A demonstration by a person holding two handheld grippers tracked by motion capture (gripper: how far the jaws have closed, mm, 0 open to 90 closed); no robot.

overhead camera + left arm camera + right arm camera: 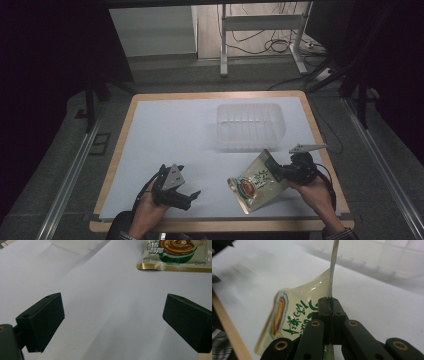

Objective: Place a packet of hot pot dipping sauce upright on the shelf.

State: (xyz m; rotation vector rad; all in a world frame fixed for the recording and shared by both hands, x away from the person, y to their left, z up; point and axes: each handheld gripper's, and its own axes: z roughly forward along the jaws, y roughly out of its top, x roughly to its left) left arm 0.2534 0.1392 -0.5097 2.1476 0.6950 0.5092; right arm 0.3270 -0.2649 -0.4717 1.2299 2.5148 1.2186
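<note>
While clamped by right gripper [329,306] | snack pouch [256,182]: green lettering, unreadable

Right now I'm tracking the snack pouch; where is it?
In the high view the snack pouch is at the table's front right, pinched by the right tool, just in front of the clear plastic container.

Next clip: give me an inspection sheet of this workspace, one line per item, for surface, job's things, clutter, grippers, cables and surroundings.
Surface: white table with a wooden rim, bare in the middle.
Job's things: snack pouch pinched at its edge; clear plastic bin beyond it, nothing seen inside.
Clutter: nothing seen.
Grippers: right gripper shut on the pouch's edge; left gripper open, holding nothing, low over the table.
Cables: loose cords on the floor behind the table.
Surroundings: metal stand on the floor, dark room.
</note>
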